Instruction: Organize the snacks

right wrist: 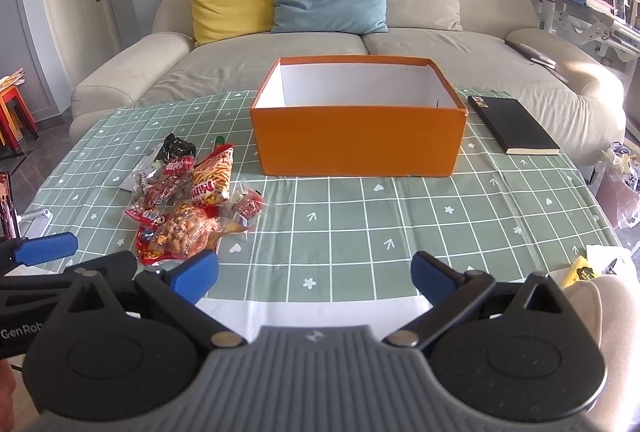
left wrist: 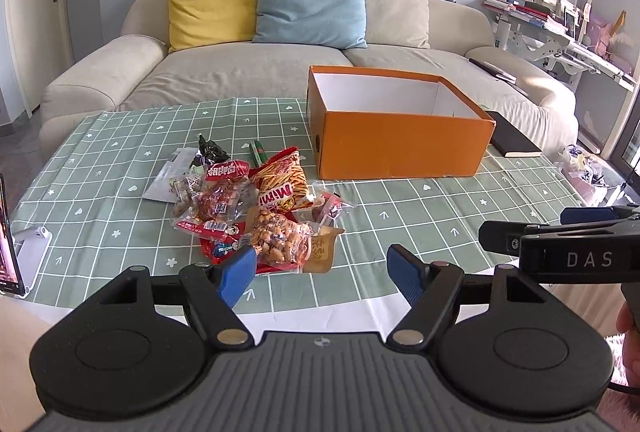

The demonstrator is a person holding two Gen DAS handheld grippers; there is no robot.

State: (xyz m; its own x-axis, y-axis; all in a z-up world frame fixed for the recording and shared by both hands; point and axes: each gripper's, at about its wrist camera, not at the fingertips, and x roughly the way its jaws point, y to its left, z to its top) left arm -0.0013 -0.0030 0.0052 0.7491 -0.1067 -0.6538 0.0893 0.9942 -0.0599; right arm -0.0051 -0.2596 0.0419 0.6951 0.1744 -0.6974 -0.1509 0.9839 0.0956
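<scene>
A heap of snack packets (left wrist: 256,208) (right wrist: 192,204) lies on the green checked tablecloth, among them a red-and-yellow Mimi stick bag (left wrist: 282,180) (right wrist: 212,172) and a clear bag of nuts (left wrist: 276,236) (right wrist: 184,228). An orange box (left wrist: 396,124) (right wrist: 358,120) with a white, empty inside stands open behind and right of the heap. My left gripper (left wrist: 326,274) is open just in front of the heap, its left pad near the nut bag. My right gripper (right wrist: 314,278) is open over the table's near edge, right of the heap. Neither holds anything.
A black book (right wrist: 512,124) (left wrist: 514,134) lies right of the box. A phone on a white stand (left wrist: 16,248) sits at the left table edge. A beige sofa (right wrist: 320,44) with yellow, blue and cream cushions lies behind the table. A yellow packet (right wrist: 584,272) is at the right.
</scene>
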